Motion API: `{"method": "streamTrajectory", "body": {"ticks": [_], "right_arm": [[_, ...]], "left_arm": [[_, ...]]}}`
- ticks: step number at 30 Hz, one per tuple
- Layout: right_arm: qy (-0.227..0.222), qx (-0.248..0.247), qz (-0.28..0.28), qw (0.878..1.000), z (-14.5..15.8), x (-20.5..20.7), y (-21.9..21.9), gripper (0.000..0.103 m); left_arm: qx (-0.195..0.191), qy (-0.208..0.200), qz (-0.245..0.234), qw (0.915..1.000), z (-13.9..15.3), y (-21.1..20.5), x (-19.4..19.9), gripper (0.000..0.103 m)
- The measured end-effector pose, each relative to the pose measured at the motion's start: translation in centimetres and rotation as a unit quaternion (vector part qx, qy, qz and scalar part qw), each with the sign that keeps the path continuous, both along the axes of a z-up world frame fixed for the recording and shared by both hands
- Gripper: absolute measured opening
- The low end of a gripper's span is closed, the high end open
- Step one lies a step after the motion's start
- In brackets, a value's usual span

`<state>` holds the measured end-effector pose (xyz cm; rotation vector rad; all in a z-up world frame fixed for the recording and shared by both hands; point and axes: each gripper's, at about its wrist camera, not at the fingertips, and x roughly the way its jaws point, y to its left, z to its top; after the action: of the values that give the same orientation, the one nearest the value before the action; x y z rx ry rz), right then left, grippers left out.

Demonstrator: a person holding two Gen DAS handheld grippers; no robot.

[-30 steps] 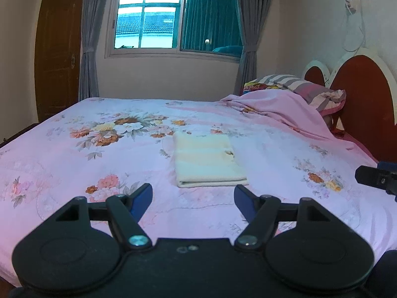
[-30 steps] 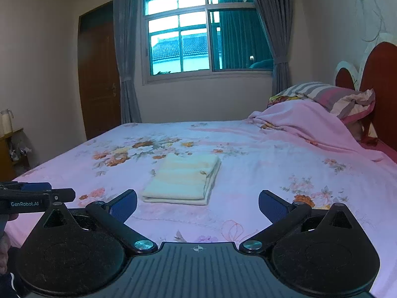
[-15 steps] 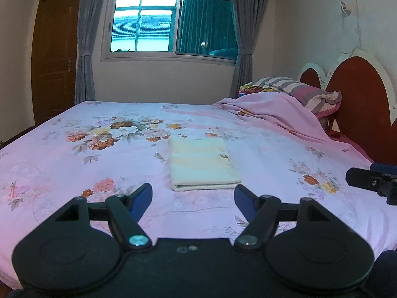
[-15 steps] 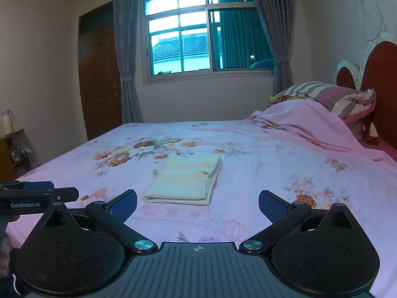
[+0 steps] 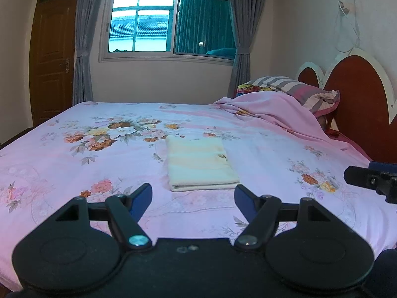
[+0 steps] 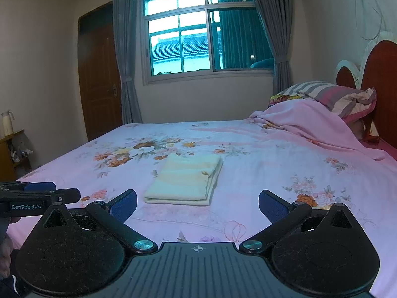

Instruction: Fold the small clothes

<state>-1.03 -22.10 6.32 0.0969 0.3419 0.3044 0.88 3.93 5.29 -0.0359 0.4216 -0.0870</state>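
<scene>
Left wrist view: your left gripper point(image 5: 193, 196) and right gripper point(image 6: 197, 204) both stand wide apart, holding nothing; the folded cream garment point(image 5: 199, 164) lies mid-bed point(image 5: 49, 164), just beyond the near edge.

A pale yellow folded cloth point(image 5: 199, 165) lies flat on the pink floral bed point(image 5: 74, 164), its folded edge facing the camera. The left gripper point(image 5: 193, 200) hovers just short of that edge with its jaws apart and nothing between them. The tip of the right gripper point(image 5: 372, 180) shows at the right border, above the bed and well apart from the cloth.
</scene>
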Motion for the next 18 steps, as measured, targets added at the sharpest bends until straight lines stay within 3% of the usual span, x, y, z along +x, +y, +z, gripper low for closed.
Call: {"method": "streamTrajectory", "body": {"ticks": [18], "right_arm": [[0.002, -0.003, 0.009, 1.000, -0.01, 0.39, 0.04, 0.103]], "left_arm": [[0.005, 0.000, -0.003, 1.0000, 0.04, -0.13, 0.40, 0.072]]}}
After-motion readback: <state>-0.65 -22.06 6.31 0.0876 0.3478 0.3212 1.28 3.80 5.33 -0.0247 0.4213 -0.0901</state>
